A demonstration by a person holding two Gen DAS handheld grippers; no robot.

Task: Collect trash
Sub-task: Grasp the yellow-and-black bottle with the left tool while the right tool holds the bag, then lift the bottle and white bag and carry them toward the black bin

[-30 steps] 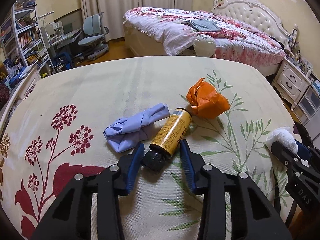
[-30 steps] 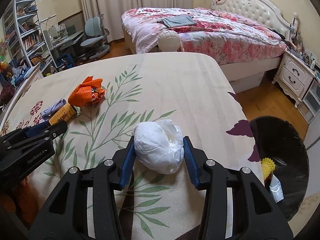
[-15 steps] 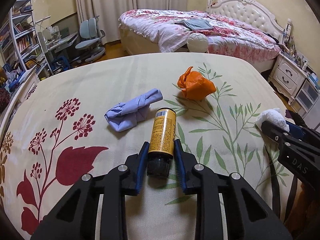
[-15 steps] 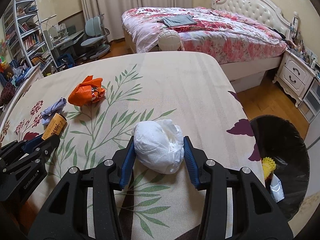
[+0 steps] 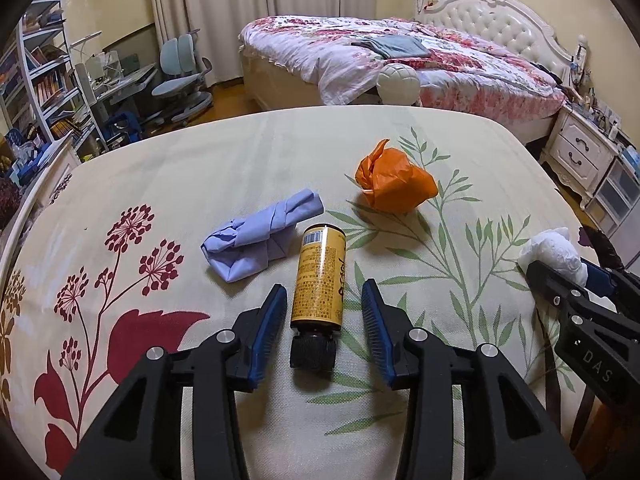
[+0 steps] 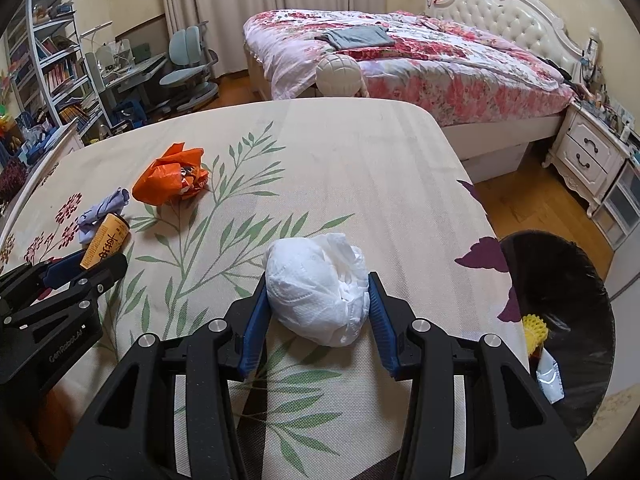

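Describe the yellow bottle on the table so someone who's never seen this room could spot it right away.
Start at the floral tablecloth covering the big table. On its near side lies the yellow bottle, on its side between the open jaws of the left gripper, black cap nearest them. Unlike the soft lilac cloth bundle and orange bag beside it, it is a rigid cylinder.

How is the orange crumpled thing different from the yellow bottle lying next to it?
The orange bag is soft and scrunched into a lumpy ball; the yellow bottle is a smooth, stiff cylinder with a black cap. The bag is plain orange on this side, while the bottle carries printed text and a barcode. The bottle lies between the open jaws of the left gripper, which have just been opening; the bag sits farther off, untouched. Both rest on the floral mattress cover.
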